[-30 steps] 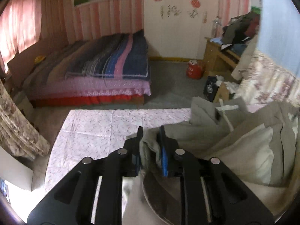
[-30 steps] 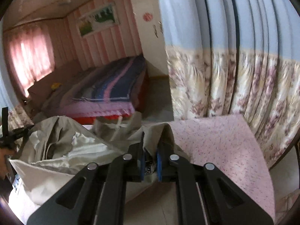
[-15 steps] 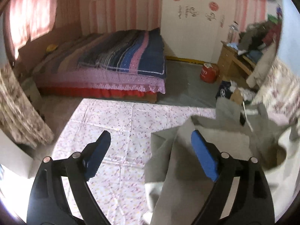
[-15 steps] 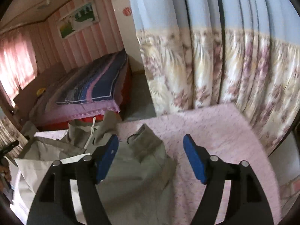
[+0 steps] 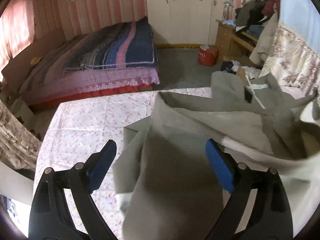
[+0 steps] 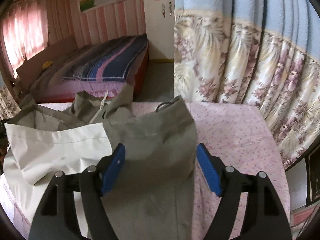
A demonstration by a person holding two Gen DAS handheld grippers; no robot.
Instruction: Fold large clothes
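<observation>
Both the left gripper [image 5: 161, 156] and right gripper [image 6: 161, 160] are standing open, having just released the jacket [image 6: 160, 140]. It is lying rumpled on the counter [image 6: 230, 132]; most folding is remaining.

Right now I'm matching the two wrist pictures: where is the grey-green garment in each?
Left wrist: the grey-green garment fills the centre and right, running under the open left tongs.
Right wrist: it spreads over the centre and left, under the open right tongs.
Shared landmark: the striped blanket on the bed.
</observation>
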